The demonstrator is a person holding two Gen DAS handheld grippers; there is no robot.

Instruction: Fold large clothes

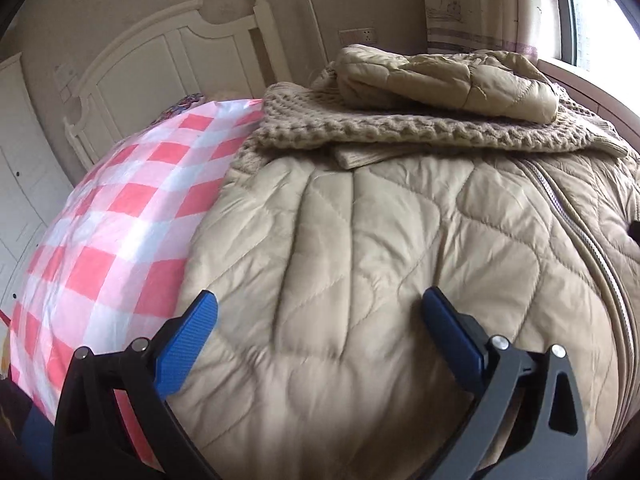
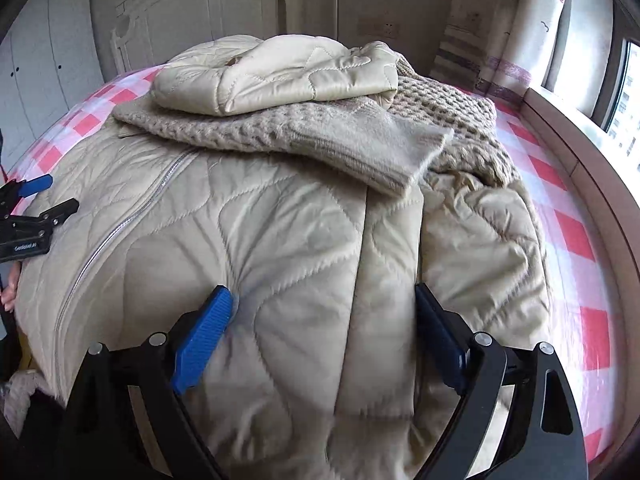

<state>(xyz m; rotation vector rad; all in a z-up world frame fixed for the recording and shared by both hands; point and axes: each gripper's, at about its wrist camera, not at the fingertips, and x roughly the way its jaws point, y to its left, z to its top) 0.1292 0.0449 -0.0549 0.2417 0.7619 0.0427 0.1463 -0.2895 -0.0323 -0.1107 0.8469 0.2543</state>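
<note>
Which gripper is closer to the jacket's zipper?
Left. The left gripper hovers just beside the zipper, while the right gripper sits further off, over the quilted jacket panel.

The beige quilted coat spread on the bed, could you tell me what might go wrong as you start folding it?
1. The chunky knitted sweater and the folded cream padded jacket rest on the beige quilted coat; lifting it could topple them.
2. Both open grippers might pinch only the slippery top layer.
</note>
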